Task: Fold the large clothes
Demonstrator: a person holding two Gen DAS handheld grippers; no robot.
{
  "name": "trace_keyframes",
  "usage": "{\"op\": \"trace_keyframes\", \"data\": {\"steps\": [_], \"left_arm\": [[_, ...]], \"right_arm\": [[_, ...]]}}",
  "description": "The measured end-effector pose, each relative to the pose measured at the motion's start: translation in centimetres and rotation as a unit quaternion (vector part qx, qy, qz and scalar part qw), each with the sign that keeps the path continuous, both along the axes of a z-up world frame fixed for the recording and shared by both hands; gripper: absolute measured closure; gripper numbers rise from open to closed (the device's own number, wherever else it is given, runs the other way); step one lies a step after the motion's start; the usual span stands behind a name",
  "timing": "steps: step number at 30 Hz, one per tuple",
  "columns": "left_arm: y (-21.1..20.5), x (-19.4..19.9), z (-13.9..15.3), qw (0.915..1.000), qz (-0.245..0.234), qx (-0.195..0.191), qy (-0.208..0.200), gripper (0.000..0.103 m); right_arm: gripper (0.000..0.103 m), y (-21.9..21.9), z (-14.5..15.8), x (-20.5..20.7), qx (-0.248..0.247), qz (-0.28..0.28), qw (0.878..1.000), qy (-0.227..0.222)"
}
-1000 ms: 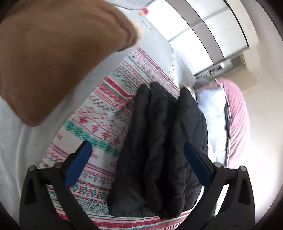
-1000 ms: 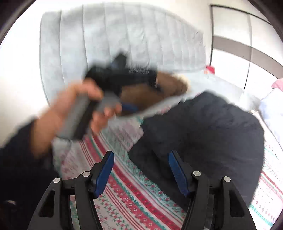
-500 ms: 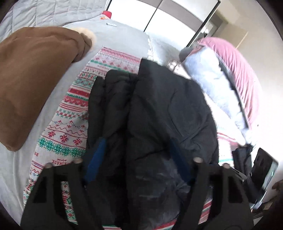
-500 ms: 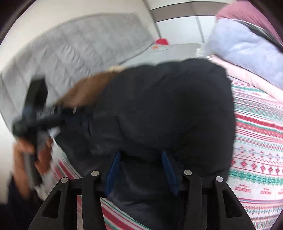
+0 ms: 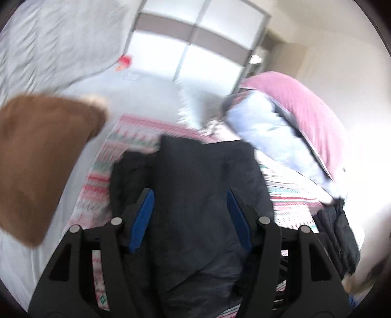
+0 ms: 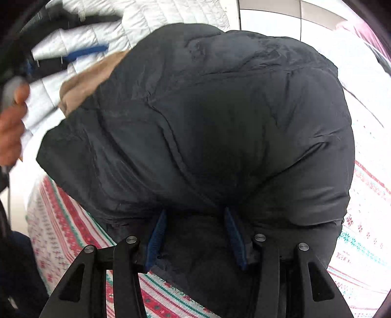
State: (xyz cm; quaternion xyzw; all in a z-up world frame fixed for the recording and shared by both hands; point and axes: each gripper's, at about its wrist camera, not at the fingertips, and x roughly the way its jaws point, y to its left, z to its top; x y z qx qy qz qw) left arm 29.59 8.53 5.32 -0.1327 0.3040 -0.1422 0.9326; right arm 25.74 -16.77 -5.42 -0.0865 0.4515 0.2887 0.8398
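A black puffer jacket (image 5: 200,171) lies bunched on a red, green and white patterned blanket (image 5: 97,186) on a bed. In the left wrist view my left gripper (image 5: 189,195) has a thick panel of the jacket between its blue pads, and the jaws are closing on it. In the right wrist view the jacket (image 6: 220,110) bulges up and fills most of the picture. My right gripper (image 6: 194,212) is shut on a fold at the jacket's near edge, its pads sunk into the fabric. A person's hand (image 6: 11,127) holds the left gripper, blurred, at the far left.
A brown cushion (image 5: 36,159) lies left of the jacket on the grey sheet. Pink and pale blue bedding (image 5: 305,117) is piled at the right. Another dark garment (image 5: 339,239) hangs at the bed's right edge. A white quilted headboard (image 6: 146,19) and wardrobe doors (image 5: 195,49) stand behind.
Both grippers came in from above the blanket and narrowed around the jacket. The left view rolled upright and rose; the right gripper dropped onto the jacket's near edge.
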Motion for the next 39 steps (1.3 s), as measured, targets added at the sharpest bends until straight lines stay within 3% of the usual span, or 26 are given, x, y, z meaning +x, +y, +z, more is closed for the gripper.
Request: {"op": "trace_keyframes", "data": {"steps": [3, 5, 8, 9, 14, 19, 24, 27, 29, 33, 39], "left_arm": [[-2.1, 0.5, -0.1, 0.9992, -0.013, 0.038, 0.004, 0.037], [-3.2, 1.7, -1.4, 0.9961, -0.004, 0.081, 0.037, 0.036], [-3.9, 4.0, -4.5, 0.9834, 0.035, 0.147, 0.100, 0.035], [-3.6, 4.5, -5.4, 0.9809, 0.041, 0.150, 0.117, 0.033], [-0.6, 5.3, -8.2, 0.9835, 0.055, 0.075, 0.156, 0.023], [0.8, 5.5, -9.9, 0.9799, 0.075, 0.058, 0.176, 0.011], [2.4, 6.2, -11.1, 0.9749, 0.085, 0.005, 0.206, 0.009], [2.3, 5.9, -11.2, 0.9749, 0.090, 0.016, 0.203, 0.009], [2.0, 5.7, -11.0, 0.9753, 0.092, 0.034, 0.198, 0.009], [1.4, 5.1, -10.4, 0.9747, 0.096, 0.060, 0.193, 0.009], [0.8, 5.0, -10.1, 0.9738, 0.097, 0.079, 0.190, 0.009]], "right_arm": [[0.053, 0.3, -0.3, -0.1, -0.004, 0.000, 1.000, -0.003], [0.053, 0.3, -0.4, -0.1, -0.004, 0.001, 1.000, -0.002], [0.053, 0.8, -0.9, -0.2, -0.004, 0.000, 1.000, -0.004], [0.053, 0.9, -1.0, -0.3, -0.003, 0.001, 1.000, -0.004], [0.053, 0.2, -0.8, -0.6, 0.005, 0.001, 1.000, 0.009], [0.053, -2.0, 1.8, 0.8, 0.057, 0.008, 0.997, 0.052], [0.053, -6.8, 7.5, 5.0, 0.140, -0.065, 0.988, 0.004], [0.053, -7.5, 9.0, 9.7, 0.142, -0.100, 0.985, 0.009], [0.053, -6.9, 8.9, 13.9, 0.157, -0.112, 0.980, 0.041], [0.053, -4.7, 8.4, 20.5, 0.111, -0.135, 0.982, 0.068], [0.053, -0.6, 1.7, 26.3, 0.034, -0.139, 0.980, 0.136]]}}
